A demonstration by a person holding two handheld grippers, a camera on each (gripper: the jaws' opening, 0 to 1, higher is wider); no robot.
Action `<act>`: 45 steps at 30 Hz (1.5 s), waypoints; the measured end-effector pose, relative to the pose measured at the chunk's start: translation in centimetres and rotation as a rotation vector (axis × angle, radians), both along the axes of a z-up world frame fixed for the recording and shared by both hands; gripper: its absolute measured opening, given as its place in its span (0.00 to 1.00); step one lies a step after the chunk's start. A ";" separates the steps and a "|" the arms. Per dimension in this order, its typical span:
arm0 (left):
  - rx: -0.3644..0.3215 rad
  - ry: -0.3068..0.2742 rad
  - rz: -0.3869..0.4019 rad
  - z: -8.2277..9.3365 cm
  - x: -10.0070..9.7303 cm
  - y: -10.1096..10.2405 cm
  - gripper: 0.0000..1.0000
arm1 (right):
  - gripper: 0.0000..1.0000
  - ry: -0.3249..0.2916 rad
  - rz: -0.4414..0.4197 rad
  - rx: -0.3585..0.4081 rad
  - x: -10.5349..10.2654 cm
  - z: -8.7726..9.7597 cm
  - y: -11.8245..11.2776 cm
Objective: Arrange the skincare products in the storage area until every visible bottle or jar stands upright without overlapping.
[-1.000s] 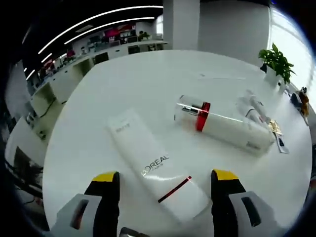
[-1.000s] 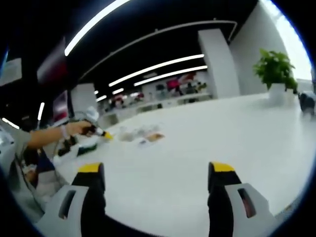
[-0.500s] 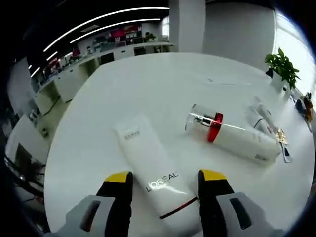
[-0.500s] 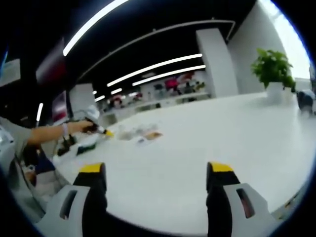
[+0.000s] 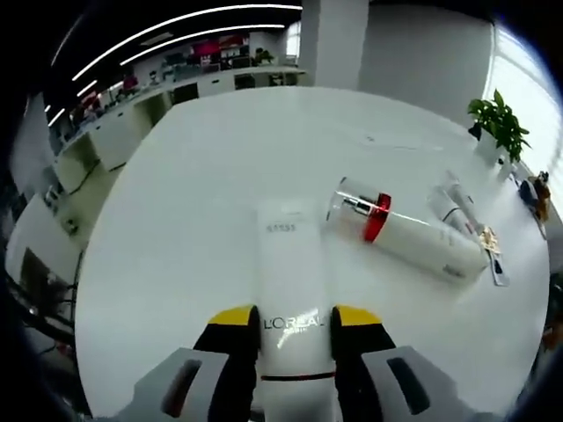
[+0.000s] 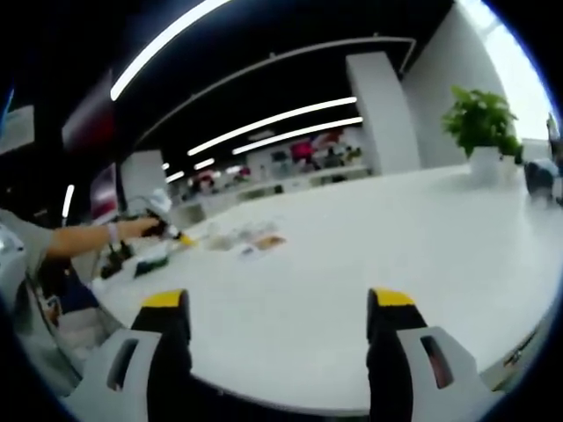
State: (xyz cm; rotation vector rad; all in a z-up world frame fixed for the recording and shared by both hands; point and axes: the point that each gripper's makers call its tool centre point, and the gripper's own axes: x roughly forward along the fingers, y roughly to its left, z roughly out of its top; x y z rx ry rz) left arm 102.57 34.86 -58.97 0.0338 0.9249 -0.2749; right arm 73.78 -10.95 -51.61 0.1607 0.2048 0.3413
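A white L'Oreal tube [image 5: 290,290] lies flat on the white table [image 5: 202,176], and my left gripper [image 5: 290,318] is shut on its lower part, the yellow-tipped fingers [image 5: 233,316] pressing both sides. To its right a white pump bottle with a red collar and clear cap [image 5: 400,230] lies on its side. Beyond that rests a smaller white bottle [image 5: 450,200], also lying down. My right gripper [image 6: 277,301] stands open above the table [image 6: 369,255] with nothing between its fingers. In the right gripper view, far to the left, the other gripper [image 6: 167,227] is held by a hand.
A potted green plant [image 5: 499,127] stands at the table's far right edge, the plant [image 6: 479,123] also in the right gripper view. Small flat packets [image 5: 493,242] lie past the bottles. Desks and office furniture [image 5: 132,105] sit beyond the table's left edge.
My left gripper closed in from open jaws around the tube to shut on it, and the tube now lines up straight with the jaws. The right gripper stayed open and nearly still.
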 end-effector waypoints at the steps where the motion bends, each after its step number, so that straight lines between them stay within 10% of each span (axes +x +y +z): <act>1: 0.005 0.000 -0.004 0.0 -0.1 0.0 0.31 | 0.81 -0.001 0.001 0.001 0.0 0.0 0.0; 20: -0.292 -0.017 0.069 3.2 -2.1 0.7 0.29 | 0.80 0.000 0.012 0.021 0.5 0.0 0.4; 33: -0.897 -0.002 0.101 8.5 -3.9 -1.8 0.29 | 0.80 -0.003 0.026 0.026 0.6 0.1 0.8; 45: -1.354 -0.164 -0.001 15.2 -7.4 -5.5 0.29 | 0.80 -0.045 0.086 0.026 1.6 1.9 2.8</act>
